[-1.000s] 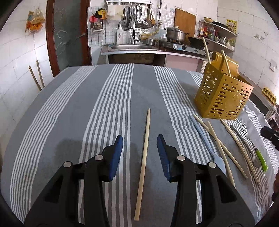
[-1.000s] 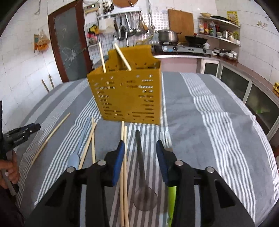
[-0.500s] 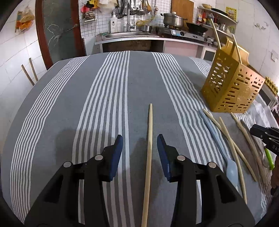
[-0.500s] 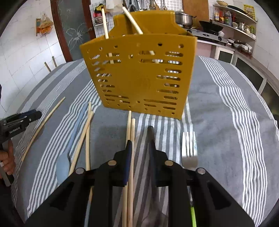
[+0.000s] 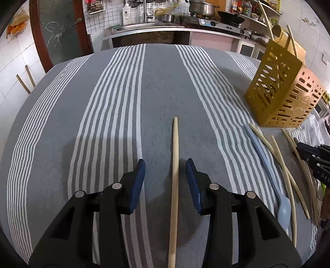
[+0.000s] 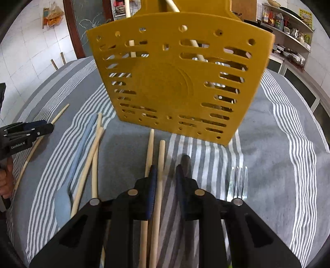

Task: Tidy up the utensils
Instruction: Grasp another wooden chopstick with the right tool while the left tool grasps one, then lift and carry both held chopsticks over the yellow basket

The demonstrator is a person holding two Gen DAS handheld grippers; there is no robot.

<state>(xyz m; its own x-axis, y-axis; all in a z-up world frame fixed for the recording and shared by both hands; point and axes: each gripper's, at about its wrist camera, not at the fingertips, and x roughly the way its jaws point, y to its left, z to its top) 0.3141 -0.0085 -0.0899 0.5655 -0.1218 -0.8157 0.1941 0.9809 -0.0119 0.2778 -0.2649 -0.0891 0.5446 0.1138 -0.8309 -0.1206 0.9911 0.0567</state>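
Between the blue-padded tips of the left gripper (image 5: 165, 165) lies a single pale wooden chopstick (image 5: 175, 165), lengthwise on the cloth, nearer the right pad; the jaws stand spread and neither pad touches it. Right gripper (image 6: 166, 168): jaws narrowed, having just been closing; one chopstick of a close-lying pair (image 6: 159, 175) runs up the gap against the left pad, its twin (image 6: 149, 152) lies just outside that pad, and a dark utensil handle (image 6: 185, 159) shows past the right pad. Whether the pads actually press the stick cannot be told. Steel fork (image 6: 238, 181) lies just right of this gripper, tines pointing away. Left of it: two more round chopsticks (image 6: 90, 160) and a flat pale-blue plastic spoon (image 6: 77, 156). Surface is a grey tablecloth (image 5: 160, 82) with white stripe bands, woven texture. Beyond the utensils stands a yellow perforated plastic utensil holder (image 6: 165, 82), upright, with chopsticks leaning inside. Farther back: white tiled walls, steel sink (image 5: 144, 25), pot on a stove (image 5: 199, 7).
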